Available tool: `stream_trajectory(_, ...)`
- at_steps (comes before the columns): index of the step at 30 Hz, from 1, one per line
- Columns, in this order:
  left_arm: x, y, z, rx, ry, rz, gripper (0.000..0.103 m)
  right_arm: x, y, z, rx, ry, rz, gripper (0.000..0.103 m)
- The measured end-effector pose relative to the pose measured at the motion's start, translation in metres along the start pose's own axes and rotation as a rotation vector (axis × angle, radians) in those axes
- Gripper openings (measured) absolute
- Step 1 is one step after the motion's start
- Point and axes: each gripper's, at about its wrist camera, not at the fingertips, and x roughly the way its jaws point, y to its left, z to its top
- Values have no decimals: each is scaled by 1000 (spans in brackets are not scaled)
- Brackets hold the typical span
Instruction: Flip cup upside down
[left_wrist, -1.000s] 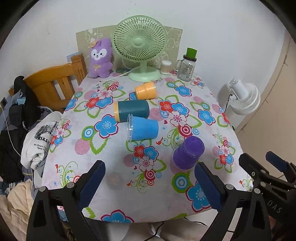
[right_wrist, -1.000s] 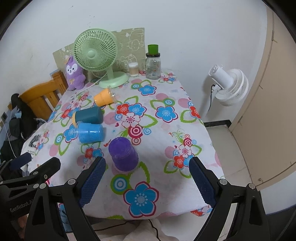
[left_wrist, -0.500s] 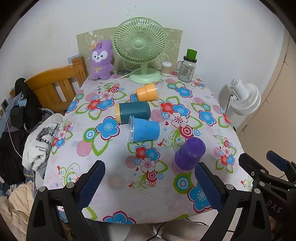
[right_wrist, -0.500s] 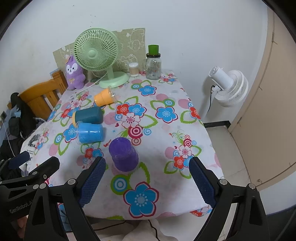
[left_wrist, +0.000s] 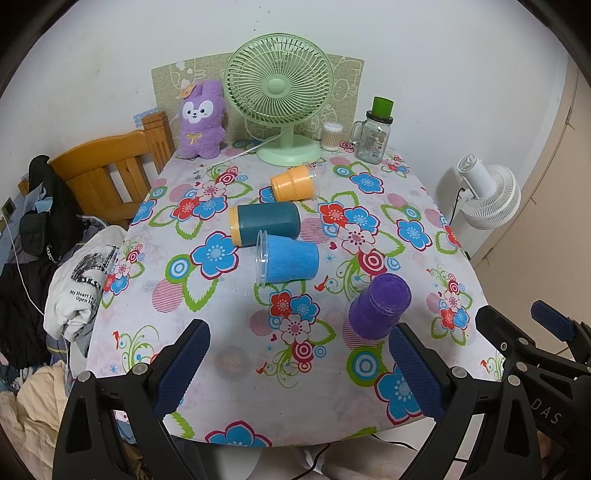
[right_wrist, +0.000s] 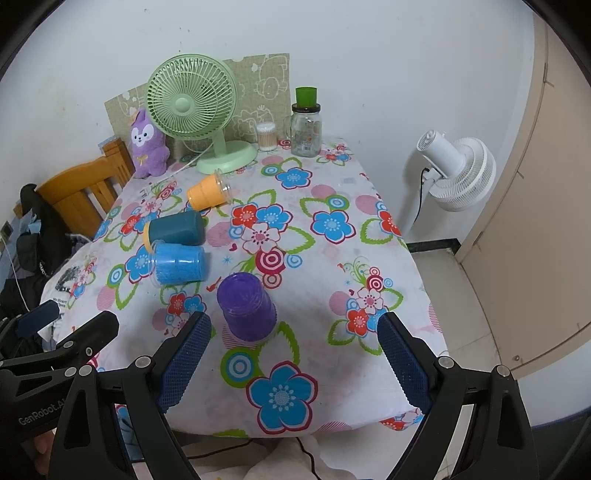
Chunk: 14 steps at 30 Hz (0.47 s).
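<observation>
A purple cup (left_wrist: 378, 306) (right_wrist: 246, 306) stands upside down near the front of the floral table (left_wrist: 369, 369). A light blue cup (left_wrist: 288, 257) (right_wrist: 177, 263), a dark teal cup (left_wrist: 264, 222) (right_wrist: 175, 229) and an orange cup (left_wrist: 294, 183) (right_wrist: 207, 192) lie on their sides further back. My left gripper (left_wrist: 301, 373) is open and empty above the table's front edge. My right gripper (right_wrist: 293, 363) is open and empty, just in front of the purple cup.
A green desk fan (left_wrist: 279, 92), a purple plush toy (left_wrist: 203, 120), a glass jar with a green lid (left_wrist: 371, 138) and a small cotton-swab pot (left_wrist: 331, 135) stand at the back. A wooden chair (left_wrist: 107, 173) with clothes is left; a white floor fan (right_wrist: 456, 168) is right.
Both grippers have drifted slightly back and up; the view has shifted a little. The cups have not moved.
</observation>
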Motion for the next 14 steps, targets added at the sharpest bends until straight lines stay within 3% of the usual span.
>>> stream_trajectory(14,0,0,0,0,2,-2,100,2,1,0,1,3,2,93)
